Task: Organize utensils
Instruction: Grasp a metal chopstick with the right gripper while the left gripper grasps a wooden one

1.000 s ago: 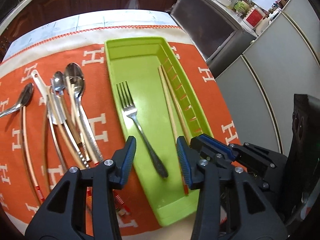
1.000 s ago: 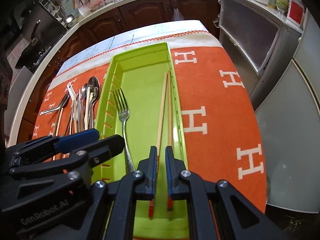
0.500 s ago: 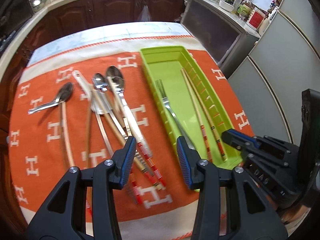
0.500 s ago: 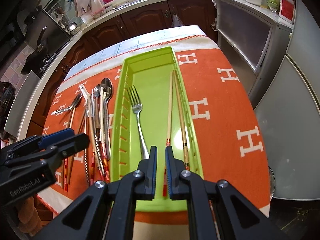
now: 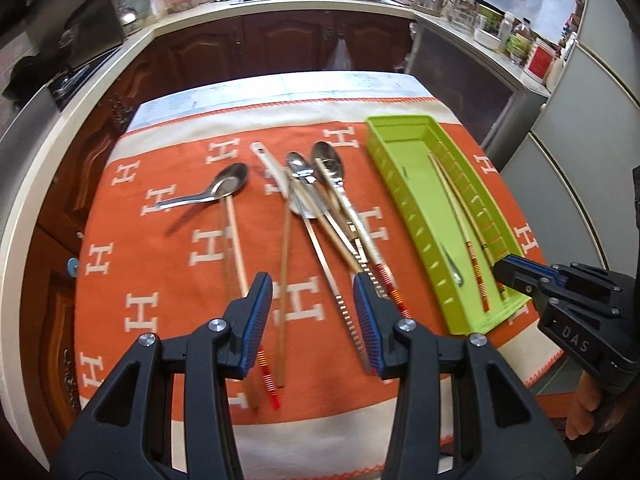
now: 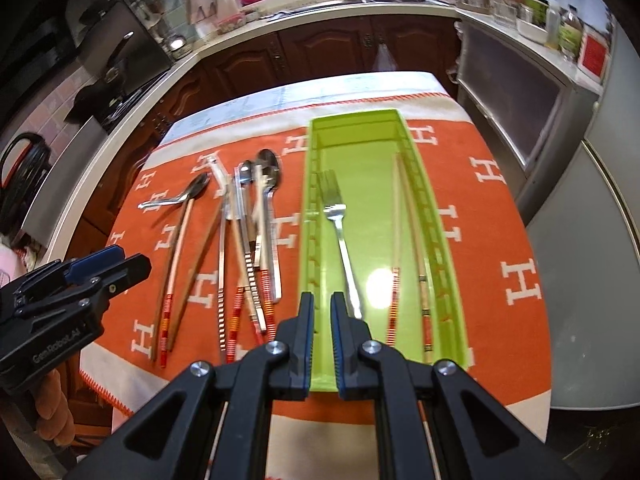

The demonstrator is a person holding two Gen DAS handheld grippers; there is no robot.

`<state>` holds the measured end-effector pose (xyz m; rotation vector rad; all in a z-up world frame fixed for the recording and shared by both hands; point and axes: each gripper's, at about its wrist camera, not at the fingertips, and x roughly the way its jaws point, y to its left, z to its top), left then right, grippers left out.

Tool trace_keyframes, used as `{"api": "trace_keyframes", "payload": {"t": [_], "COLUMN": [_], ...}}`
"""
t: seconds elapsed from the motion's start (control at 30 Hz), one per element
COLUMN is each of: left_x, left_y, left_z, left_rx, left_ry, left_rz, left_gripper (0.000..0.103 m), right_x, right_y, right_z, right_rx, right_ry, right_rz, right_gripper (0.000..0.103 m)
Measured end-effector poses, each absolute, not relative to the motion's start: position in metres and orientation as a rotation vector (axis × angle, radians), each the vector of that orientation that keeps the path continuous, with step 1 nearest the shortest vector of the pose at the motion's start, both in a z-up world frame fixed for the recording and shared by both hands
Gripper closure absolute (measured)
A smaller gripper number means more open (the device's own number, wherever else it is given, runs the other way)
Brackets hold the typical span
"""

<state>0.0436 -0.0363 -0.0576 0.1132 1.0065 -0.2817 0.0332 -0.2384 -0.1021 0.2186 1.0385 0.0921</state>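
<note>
A lime green tray [image 5: 400,122] [image 6: 360,148] lies on the orange cloth and holds a metal fork [image 6: 340,224] and a pair of chopsticks [image 6: 396,236] [image 5: 460,216]. Left of the tray lies a loose heap of spoons [image 5: 328,160] [image 6: 268,168] and chopsticks [image 5: 236,240]. My left gripper [image 5: 312,284] hovers open above that heap, nothing between its fingers. My right gripper [image 6: 322,300] hangs shut and empty above the tray's near left wall. Each gripper shows in the other's view: the right gripper [image 5: 516,272] by the tray's near end, the left gripper [image 6: 120,264] left of the heap.
A single spoon [image 5: 228,184] lies apart at the left of the cloth [image 5: 132,240]. The table [image 5: 280,84] ends close behind the tray. Dark wood cabinets [image 5: 280,40], a counter and grey appliances [image 6: 600,240] surround it. A hand [image 6: 52,412] holds the left gripper.
My left gripper has swung left, from over the tray to over the loose utensils, and risen. My right gripper has drawn back and up from the chopsticks, which stay in the tray.
</note>
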Motion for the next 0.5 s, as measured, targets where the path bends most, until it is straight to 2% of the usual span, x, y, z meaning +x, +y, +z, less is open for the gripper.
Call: {"api": "trace_keyframes", "payload": {"t": [0.5], "left_x": [0.049], "left_y": [0.047], "left_z": [-0.068], "left_rx": [0.022], "left_ry": [1.004], "left_rz": [-0.195], "left_gripper": [0.064], "right_x": [0.052], "right_y": [-0.163], "right_z": [-0.09], "right_rx": [0.119], "right_ry": [1.037], "right_rz": [0.183], "right_gripper": [0.095]}}
